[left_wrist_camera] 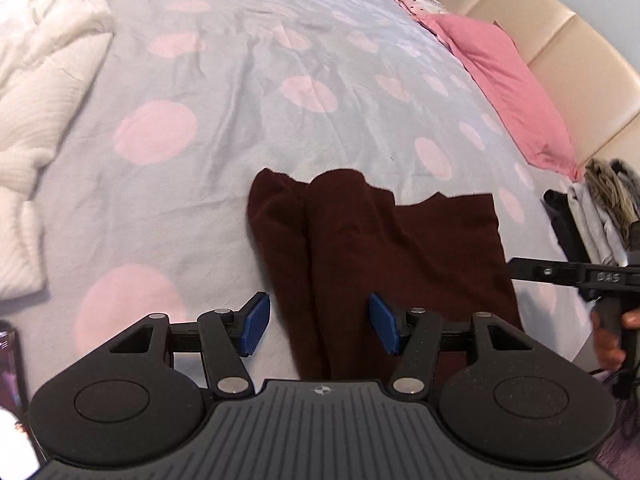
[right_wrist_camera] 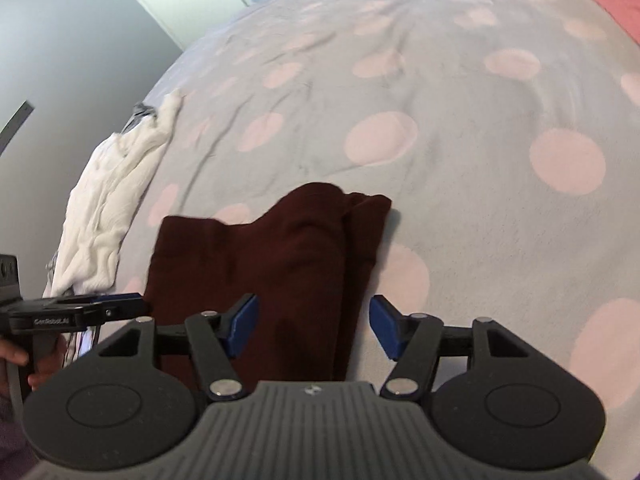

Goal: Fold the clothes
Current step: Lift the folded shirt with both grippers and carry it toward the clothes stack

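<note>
In the left wrist view, a white knitted garment (left_wrist_camera: 36, 120) lies bunched along the left edge of the frame, on a pale grey bedspread (left_wrist_camera: 224, 128) dotted with large pink circles. Lower centre, the left gripper (left_wrist_camera: 318, 326) points down at the bed with its blue pads (left_wrist_camera: 256, 322) standing apart; a fold of the dark maroon garment (left_wrist_camera: 360, 248) runs between them, but neither pad presses on it. The maroon cloth lies on the bedspread in the middle of the frame, its left part doubled into two long ridges and its right part spread flat. Upper right, a pink pillow (left_wrist_camera: 504, 92) rests against a cream padded headboard (left_wrist_camera: 560, 32). At the right edge, the right gripper (left_wrist_camera: 560, 272) reaches in from the side, a hand (left_wrist_camera: 608, 340) on its grip.

In the right wrist view, the left gripper (right_wrist_camera: 80, 312) enters from the left edge, and the white garment (right_wrist_camera: 108, 208) lies beyond it along the bed's edge. The maroon garment (right_wrist_camera: 272, 256) fills the lower centre, flat on the left and ridged on the right. The right gripper (right_wrist_camera: 314, 326) sits over that ridged edge with its jaws apart, cloth between the blue pads (right_wrist_camera: 384, 326) without being pinched. Spotted bedspread (right_wrist_camera: 500, 140) takes up the right of the frame.
</note>
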